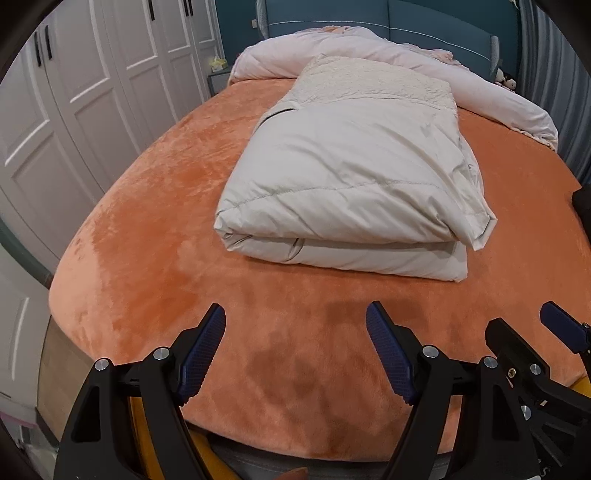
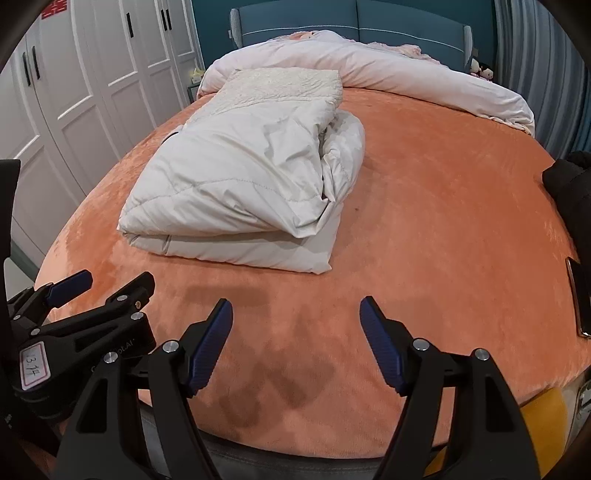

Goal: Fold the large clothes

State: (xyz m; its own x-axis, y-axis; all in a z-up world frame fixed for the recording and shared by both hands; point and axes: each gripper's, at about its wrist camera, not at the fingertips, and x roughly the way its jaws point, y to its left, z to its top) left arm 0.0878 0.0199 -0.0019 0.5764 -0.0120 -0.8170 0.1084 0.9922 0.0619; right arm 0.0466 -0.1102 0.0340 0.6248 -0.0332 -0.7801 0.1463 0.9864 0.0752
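1. In the left wrist view, a bedroom showed: white panelled wardrobe doors (image 1: pixel 92 85) ran along the left, a blue padded headboard (image 1: pixel 388 22) stood at the far end, and a bed covered by an orange plush sheet (image 1: pixel 177 221) filled the middle.
2. A cream padded coat (image 1: pixel 354 177) lay folded into a thick rectangular bundle on the sheet, well ahead of the grippers, its textured cream panel at the far end.
3. A pale pink duvet (image 1: pixel 369 55) lay heaped along the head of the bed, just behind the coat.
4. The left gripper (image 1: pixel 295 332) hovered over the near edge of the sheet, its blue-padded fingers spread wide with nothing between them.
5. This view alone showed the fold lines along the coat's near-left corner; the right gripper (image 1: pixel 524 332) intruded at the lower right, its finger spread unclear from here.
6. In the right wrist view, the same sheet (image 2: pixel 424 184) and wardrobe doors (image 2: pixel 74 74) appeared, with the coat (image 2: pixel 240 184) seen further left.
7. The right gripper (image 2: pixel 295 325) had its fingers wide apart, holding nothing.
8. Only this view showed the coat's rumpled right side, a black garment (image 2: pixel 569 181) at the right edge, a phone-like slab (image 2: pixel 580 299) below it, and a label on the left gripper (image 2: pixel 96 295).
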